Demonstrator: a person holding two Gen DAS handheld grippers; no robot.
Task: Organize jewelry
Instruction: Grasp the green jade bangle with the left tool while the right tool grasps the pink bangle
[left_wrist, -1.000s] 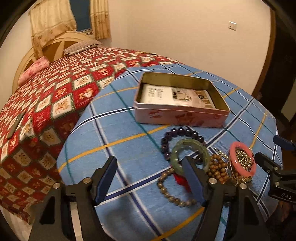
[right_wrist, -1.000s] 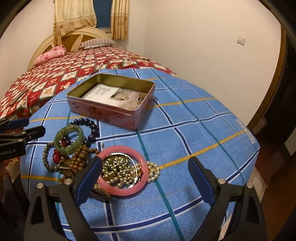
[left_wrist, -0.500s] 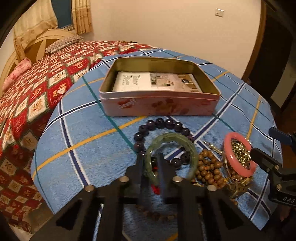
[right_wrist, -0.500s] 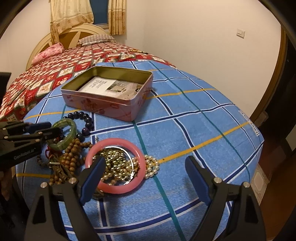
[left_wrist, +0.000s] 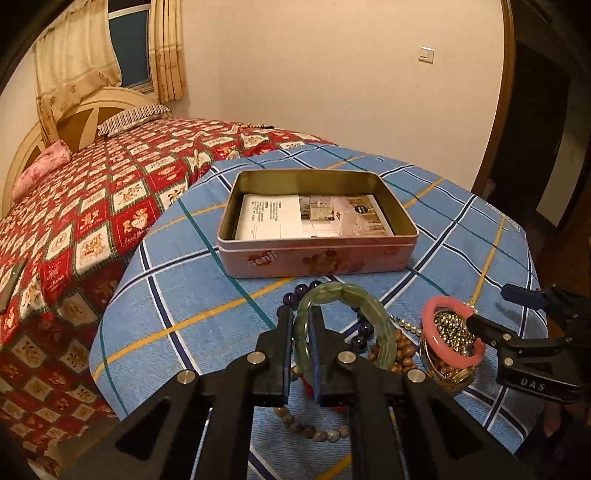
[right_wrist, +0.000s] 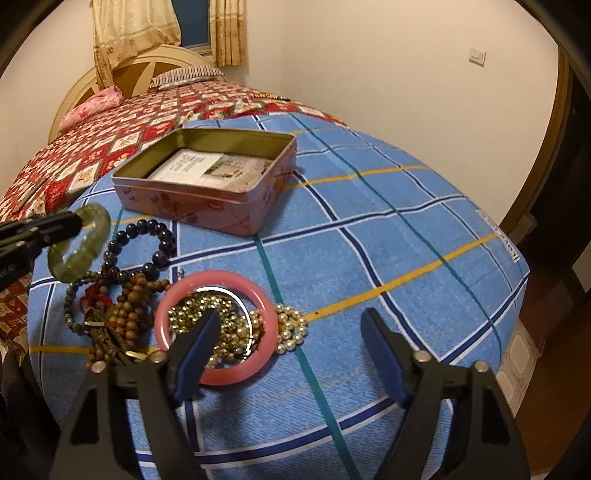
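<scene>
My left gripper (left_wrist: 300, 317) is shut on the green jade bangle (left_wrist: 364, 304) and holds it lifted above the jewelry pile; it also shows in the right wrist view (right_wrist: 79, 242). A pink open tin (left_wrist: 317, 254) with papers inside stands behind on the blue checked cloth. My right gripper (right_wrist: 291, 332) is open, its left finger over the pink bangle (right_wrist: 216, 325) that rings a heap of gold beads (right_wrist: 207, 314). Dark purple beads (right_wrist: 140, 243) and brown wooden beads (right_wrist: 129, 302) lie beside it.
A bed with a red patterned quilt (left_wrist: 92, 206) lies to the left of the table. The table's edge (right_wrist: 509, 280) drops off at the right, near a wooden door frame (left_wrist: 498, 110). The white wall stands behind.
My left gripper closed on the green bangle and lifted it off the pile toward the tin. My right gripper moved forward over the pink bangle, still open.
</scene>
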